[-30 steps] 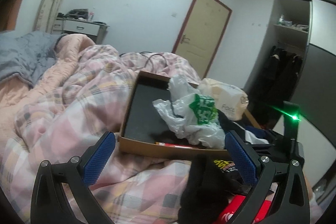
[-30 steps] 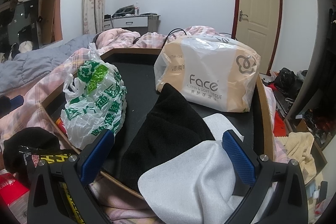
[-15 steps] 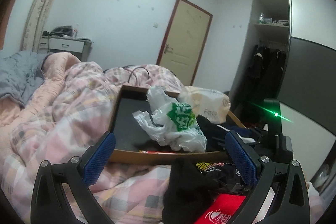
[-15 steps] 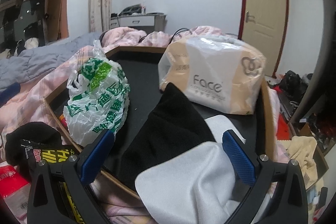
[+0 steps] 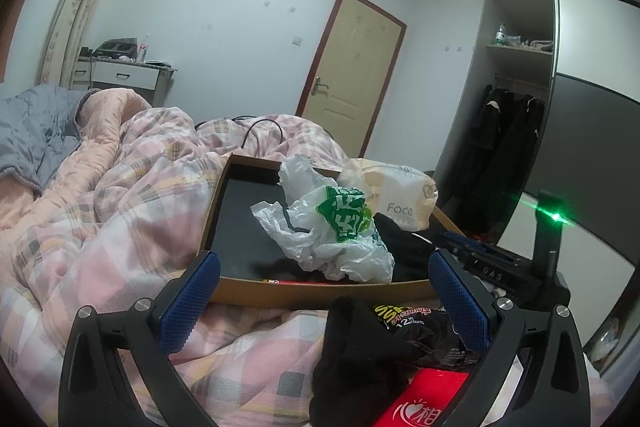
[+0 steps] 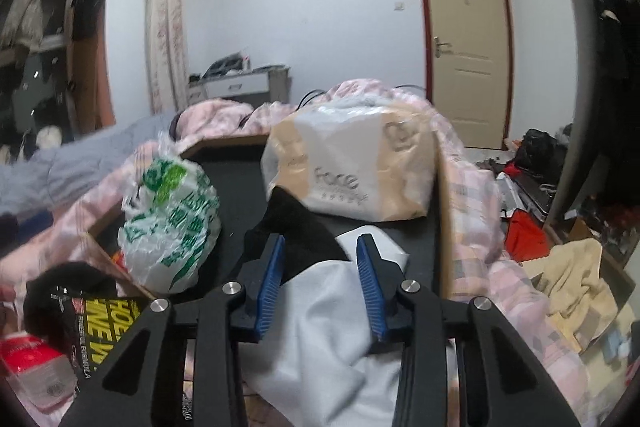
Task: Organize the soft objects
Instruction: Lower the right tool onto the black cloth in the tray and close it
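Note:
A cardboard tray [image 5: 248,227] with a black floor lies on the bed. In it sit a white plastic bag with green print [image 5: 340,223] [image 6: 168,223], a "Face" tissue pack [image 5: 400,199] [image 6: 352,167], a black cloth [image 6: 296,227] and a white cloth [image 6: 328,315]. My right gripper [image 6: 320,241] is closing, and the bunched white cloth fills the gap between its blue pads. My left gripper [image 5: 322,259] stands open before the tray's near rim with nothing between its fingers. Below it lies another black cloth [image 5: 360,355].
A pink plaid duvet [image 5: 120,207] covers the bed to the left. A black-and-yellow packet [image 6: 104,315] and a red packet [image 5: 424,403] lie before the tray. A beige towel [image 6: 572,275] lies at the right, past the tray wall. A door and a wardrobe stand behind.
The right gripper's jaws went from wide apart to narrow around the white cloth, and its view shifted a little. The left gripper has hardly moved and stays open.

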The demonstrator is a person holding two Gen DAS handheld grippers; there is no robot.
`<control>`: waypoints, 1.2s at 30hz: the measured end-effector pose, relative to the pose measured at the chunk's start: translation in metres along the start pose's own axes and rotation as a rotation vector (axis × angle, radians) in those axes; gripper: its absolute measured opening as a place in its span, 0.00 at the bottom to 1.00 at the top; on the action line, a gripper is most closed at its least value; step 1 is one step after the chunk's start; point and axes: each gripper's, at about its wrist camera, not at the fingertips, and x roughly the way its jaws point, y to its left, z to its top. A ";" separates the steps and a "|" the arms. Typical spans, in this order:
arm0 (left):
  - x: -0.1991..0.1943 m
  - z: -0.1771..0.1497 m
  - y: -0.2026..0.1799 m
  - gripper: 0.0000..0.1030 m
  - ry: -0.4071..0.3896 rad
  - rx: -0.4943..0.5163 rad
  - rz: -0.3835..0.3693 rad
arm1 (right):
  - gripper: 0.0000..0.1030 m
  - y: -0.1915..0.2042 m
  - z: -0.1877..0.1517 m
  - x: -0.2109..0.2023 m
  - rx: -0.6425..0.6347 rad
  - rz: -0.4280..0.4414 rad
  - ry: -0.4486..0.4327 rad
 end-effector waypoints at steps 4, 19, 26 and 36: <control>0.000 0.000 0.000 1.00 0.000 0.002 0.001 | 0.35 0.000 0.012 -0.009 0.015 0.046 -0.067; 0.001 -0.002 0.000 1.00 0.003 0.000 0.001 | 0.59 0.023 0.024 0.027 -0.153 0.068 0.188; 0.002 -0.002 -0.001 1.00 0.005 0.000 0.002 | 0.54 0.010 0.015 0.044 -0.173 -0.001 0.279; 0.001 -0.002 -0.001 1.00 0.006 -0.001 0.002 | 0.52 0.015 0.010 0.044 -0.235 0.003 0.285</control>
